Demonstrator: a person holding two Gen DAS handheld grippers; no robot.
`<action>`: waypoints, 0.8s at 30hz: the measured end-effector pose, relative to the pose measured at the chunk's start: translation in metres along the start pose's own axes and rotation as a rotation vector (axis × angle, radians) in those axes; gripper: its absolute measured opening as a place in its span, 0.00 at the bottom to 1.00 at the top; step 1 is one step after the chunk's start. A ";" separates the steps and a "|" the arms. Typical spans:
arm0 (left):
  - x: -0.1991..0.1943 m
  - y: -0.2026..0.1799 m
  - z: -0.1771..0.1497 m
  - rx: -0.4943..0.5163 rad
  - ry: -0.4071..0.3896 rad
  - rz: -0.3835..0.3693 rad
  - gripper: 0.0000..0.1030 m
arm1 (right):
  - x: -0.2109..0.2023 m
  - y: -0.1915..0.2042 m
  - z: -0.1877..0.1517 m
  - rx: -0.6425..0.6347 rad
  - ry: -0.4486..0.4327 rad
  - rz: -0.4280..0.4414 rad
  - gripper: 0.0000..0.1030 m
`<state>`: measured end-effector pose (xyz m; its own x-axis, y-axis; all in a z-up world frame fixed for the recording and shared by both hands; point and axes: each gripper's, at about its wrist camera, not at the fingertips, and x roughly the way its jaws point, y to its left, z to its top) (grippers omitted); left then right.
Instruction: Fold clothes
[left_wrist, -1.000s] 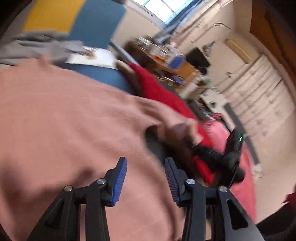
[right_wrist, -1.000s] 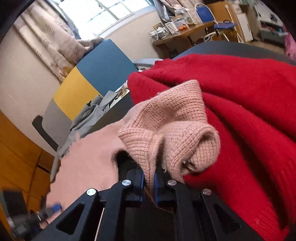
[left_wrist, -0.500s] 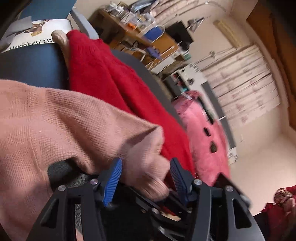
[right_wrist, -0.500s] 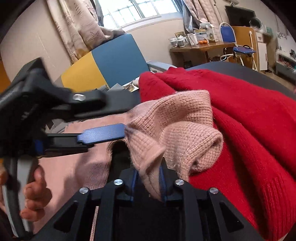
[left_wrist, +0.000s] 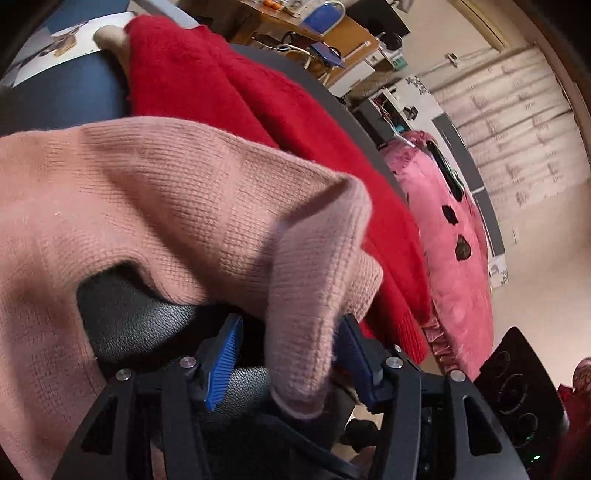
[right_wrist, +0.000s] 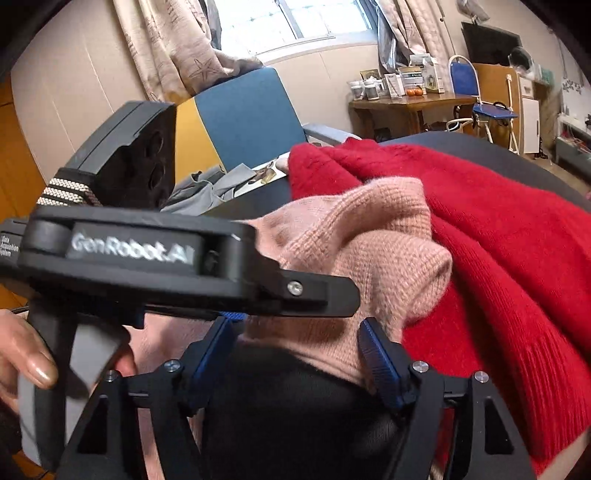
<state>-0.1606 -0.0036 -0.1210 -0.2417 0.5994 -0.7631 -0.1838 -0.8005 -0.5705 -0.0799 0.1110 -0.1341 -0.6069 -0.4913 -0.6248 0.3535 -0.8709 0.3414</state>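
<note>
A pink knit sweater (left_wrist: 147, 192) lies on a dark padded surface (left_wrist: 129, 317), its sleeve bunched against a red sweater (left_wrist: 258, 96). The sleeve cuff (left_wrist: 306, 332) hangs between the blue pads of my left gripper (left_wrist: 288, 325). Its jaws are closing: the right pad touches the cuff, the left pad stands apart. My right gripper (right_wrist: 295, 325) has its jaws opening wide, with the pink sleeve (right_wrist: 369, 251) lying loose just above and between them. One left finger (right_wrist: 314, 291) crosses the right wrist view, over the sleeve.
The red sweater (right_wrist: 498, 240) fills the right side. A pink plush cushion (left_wrist: 443, 258) lies beyond it. A blue and yellow chair (right_wrist: 243, 118) with a grey garment (right_wrist: 207, 188) stands behind, beside a wooden desk (right_wrist: 406, 103). A person's hand (right_wrist: 26, 362) holds the left gripper's handle.
The right gripper's jaws, shut on the pink sleeve before, have spread and let it go. The left gripper has come across the sweater to the sleeve cuff, which now hangs between its pads.
</note>
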 end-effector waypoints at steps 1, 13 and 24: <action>-0.001 -0.001 -0.002 0.014 -0.006 0.011 0.38 | -0.003 0.000 -0.002 0.002 0.003 0.002 0.70; -0.100 0.020 -0.005 0.012 -0.182 -0.158 0.04 | -0.023 -0.005 -0.015 0.037 0.007 -0.001 0.72; -0.239 0.128 -0.044 -0.137 -0.267 -0.082 0.04 | -0.012 0.027 -0.027 0.004 0.075 0.049 0.73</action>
<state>-0.0844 -0.2490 -0.0251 -0.4760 0.6270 -0.6167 -0.0876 -0.7316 -0.6761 -0.0434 0.0939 -0.1364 -0.5339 -0.5311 -0.6579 0.3785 -0.8459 0.3757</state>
